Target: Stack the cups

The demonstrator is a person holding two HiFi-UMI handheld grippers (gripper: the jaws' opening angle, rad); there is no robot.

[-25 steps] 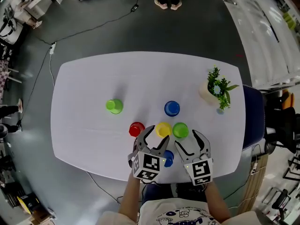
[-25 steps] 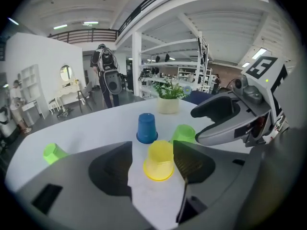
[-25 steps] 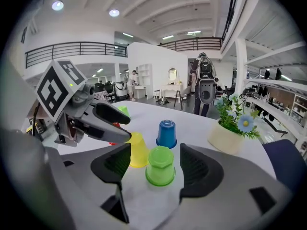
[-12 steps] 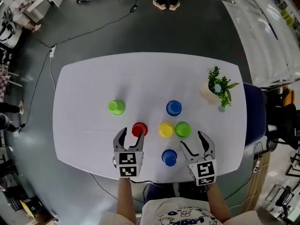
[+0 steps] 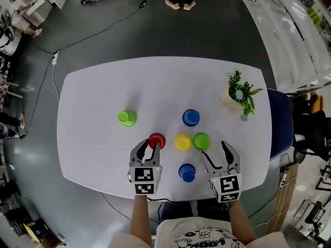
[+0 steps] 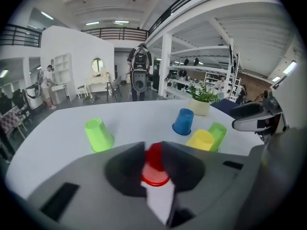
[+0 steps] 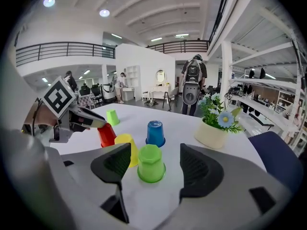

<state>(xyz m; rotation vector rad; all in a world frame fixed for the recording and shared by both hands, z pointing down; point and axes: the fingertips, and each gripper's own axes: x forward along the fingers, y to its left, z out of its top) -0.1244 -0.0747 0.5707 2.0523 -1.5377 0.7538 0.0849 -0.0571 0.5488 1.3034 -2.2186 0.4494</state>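
Red cup (image 5: pixel 156 140) sits upside down on the worktop (image 5: pixel 103 87) beside the yellow cup (image 5: pixel 182 141), and the left tongs (image 5: pixel 147 148) are closing on it, pads looking right on its sides. Right tongs (image 5: pixel 216 154) hang wide open and empty, just short of the green cup (image 5: pixel 201 140). Nothing's stacked yet: all six cups stand apart, so basically the whole job's left.

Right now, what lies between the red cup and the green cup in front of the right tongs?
The yellow cup stands between the red cup and that green cup, all three in one row; the head view shows it.
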